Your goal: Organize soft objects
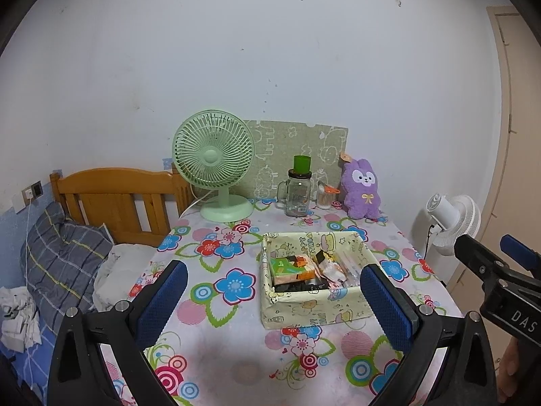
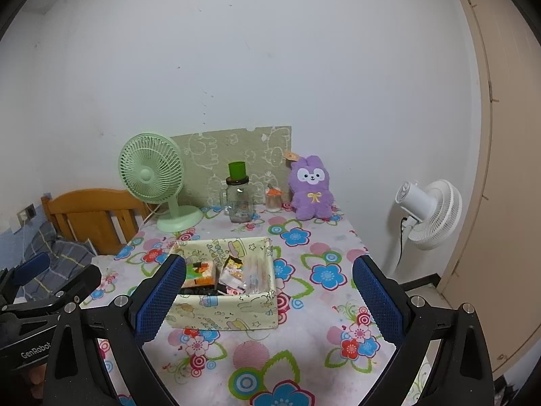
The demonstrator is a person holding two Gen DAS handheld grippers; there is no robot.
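The left gripper (image 1: pixel 274 296) is held level, its two blue-padded fingers (image 1: pixel 162 299) spread wide with nothing between them. The right gripper (image 2: pixel 268 299) sits beside it at about the same height, its blue pads (image 2: pixel 378 299) equally far apart and gripping nothing. Each gripper shows at the edge of the other's view. A sliver of skin, probably the person's right hand (image 1: pixel 510 368), shows beneath the right gripper's body.

Purple bunny toy (image 2: pixel 311 187) showing fluffy matt plush. Tablecloth (image 2: pixel 304 311) looking smooth, faintly glossy. Storage box (image 2: pixel 233 311) wearing printed cloth-like cover. Jar (image 2: pixel 239 204) gleaming as clear glass. Headboard (image 1: pixel 111 199) showing varnished wood. Finger pads (image 1: pixel 161 302) showing textured blue rubbery surface.
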